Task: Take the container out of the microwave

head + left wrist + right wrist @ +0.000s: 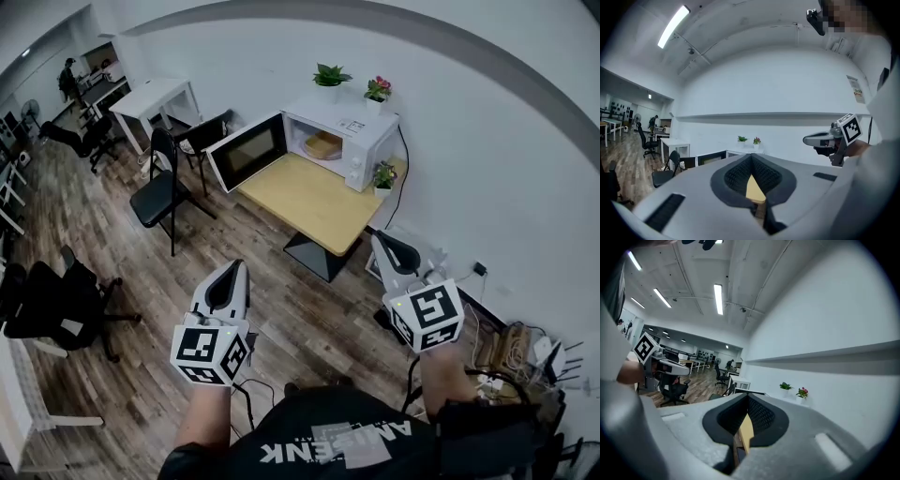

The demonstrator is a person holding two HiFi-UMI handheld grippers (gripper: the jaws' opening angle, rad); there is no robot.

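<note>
Standing on plank flooring (281, 305), a wooden table (314, 206) bears the open microwave (364, 141).

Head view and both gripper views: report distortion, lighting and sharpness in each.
Head view: strong fisheye, straight lines bow, corners dark, light even, microwave sharp. Left gripper view: light strip glares, black rim around the picture. Right gripper view: black circular vignette, ceiling lights bright, far room small but clear.

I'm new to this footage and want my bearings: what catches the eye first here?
The white microwave stands on the far end of a wooden table against the wall, its door swung open and a container inside. Two potted plants sit on its top. Nearer the camera, the left gripper and right gripper hang shut and empty, short of the table.
</note>
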